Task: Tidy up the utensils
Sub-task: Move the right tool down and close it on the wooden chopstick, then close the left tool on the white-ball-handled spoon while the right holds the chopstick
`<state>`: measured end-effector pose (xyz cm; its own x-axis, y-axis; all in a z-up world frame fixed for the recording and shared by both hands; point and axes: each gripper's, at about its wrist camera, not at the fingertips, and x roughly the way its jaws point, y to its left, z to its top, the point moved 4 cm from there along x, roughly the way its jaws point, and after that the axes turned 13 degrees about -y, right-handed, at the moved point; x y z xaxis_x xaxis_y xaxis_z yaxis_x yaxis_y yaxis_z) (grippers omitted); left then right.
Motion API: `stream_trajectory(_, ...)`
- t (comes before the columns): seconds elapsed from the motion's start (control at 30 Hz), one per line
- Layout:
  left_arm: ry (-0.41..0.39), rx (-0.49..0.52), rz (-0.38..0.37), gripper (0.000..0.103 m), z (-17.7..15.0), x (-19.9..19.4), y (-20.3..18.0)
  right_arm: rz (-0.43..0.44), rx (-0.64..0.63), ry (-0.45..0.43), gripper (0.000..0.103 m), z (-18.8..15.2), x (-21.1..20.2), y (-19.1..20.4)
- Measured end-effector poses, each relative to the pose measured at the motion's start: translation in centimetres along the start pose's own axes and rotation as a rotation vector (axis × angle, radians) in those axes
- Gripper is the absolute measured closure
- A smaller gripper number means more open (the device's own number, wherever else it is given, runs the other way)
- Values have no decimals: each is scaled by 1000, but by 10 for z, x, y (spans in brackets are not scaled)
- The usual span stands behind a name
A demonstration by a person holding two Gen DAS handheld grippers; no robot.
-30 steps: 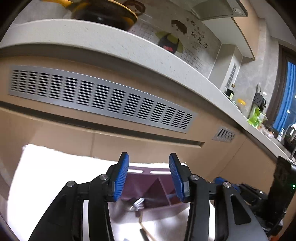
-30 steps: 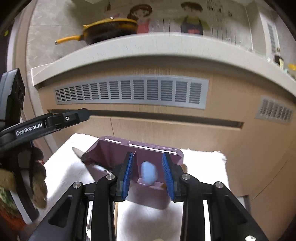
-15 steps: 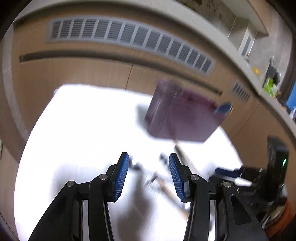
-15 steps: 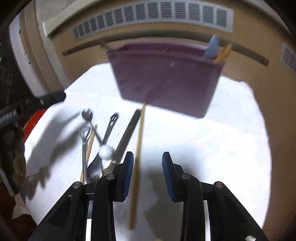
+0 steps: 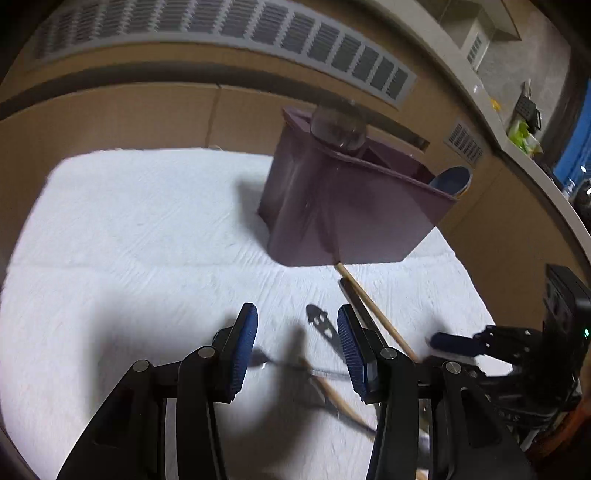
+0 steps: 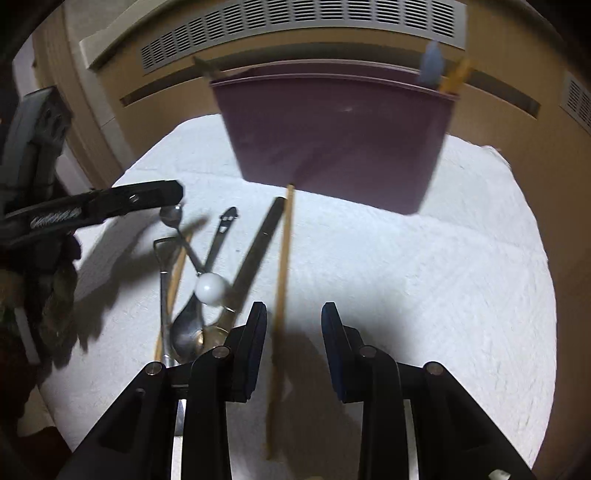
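Note:
A purple organizer box stands on a white cloth, with a blue utensil and a yellow one sticking out of its right end. A wooden chopstick runs from the box toward me and lies between the fingers of my right gripper, close to the left pad. The jaws are closing but no pad presses on it. My left gripper hangs open over a pile of utensils: a slotted metal handle, a white-balled spoon, a metal spoon and a dark-handled utensil.
Brown cabinet fronts with grey vent grilles rise right behind the box. The cloth lies bare to the left of the box. A round utensil head shows at the box's left end. My right gripper appears at the right edge.
Both grippers have sunk and tipped downward, from facing the cabinet and box to looking onto the cloth. The loose utensils and the chopstick have come into view below them.

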<state>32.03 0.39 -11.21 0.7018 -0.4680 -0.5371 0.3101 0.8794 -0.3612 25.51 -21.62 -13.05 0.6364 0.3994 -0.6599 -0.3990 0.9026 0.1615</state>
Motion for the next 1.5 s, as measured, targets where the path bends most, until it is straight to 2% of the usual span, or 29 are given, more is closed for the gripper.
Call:
stream_trajectory(0.1,73,-8,-13,57,1,21,6,-27,13,-2,74,-2,-9,-10)
stream_trajectory(0.17,86,-20,-34,57,-2,21,9,-34,16,0,74,-2,-10,-15)
stream_trajectory(0.3,110,-36,-57,57,-18,-4,13,-19,11,5,74,0,-7,-16)
stream_trajectory(0.43,121,-32,-45,57,-44,-39,13,26,-11,-2,74,10,9,-1)
stream_trajectory(0.5,133,-18,-36,57,-57,-54,8,13,-19,-5,80,16,19,3)
stream_trajectory(0.63,162,53,-18,57,-71,-71,-7,28,-26,6,85,26,37,9)
stream_trajectory(0.67,167,74,-15,57,-72,-74,-12,27,-39,10,94,27,39,11)
stream_trajectory(0.7,165,93,-13,57,-72,-75,-16,4,-58,13,97,26,39,11)
stream_trajectory(0.8,128,150,-17,57,-62,-76,-30,-4,-31,16,98,21,31,2)
stream_trajectory(0.9,98,220,-17,57,-51,-67,-46,-69,5,8,98,12,17,-21)
stream_trajectory(1.0,107,277,-45,57,-44,-51,-63,-115,58,-1,98,-1,-1,-45)
stream_trajectory(1.07,133,313,-49,57,-42,-34,-72,-116,77,-8,98,-7,-11,-51)
stream_trajectory(1.17,169,346,-26,57,-41,-14,-78,-96,93,-24,97,-13,-22,-55)
stream_trajectory(1.3,177,396,65,58,-42,3,-76,-76,87,-32,96,-15,-26,-52)
stream_trajectory(1.5,142,334,150,58,-31,-5,-44,-85,37,-20,94,-10,-14,-37)
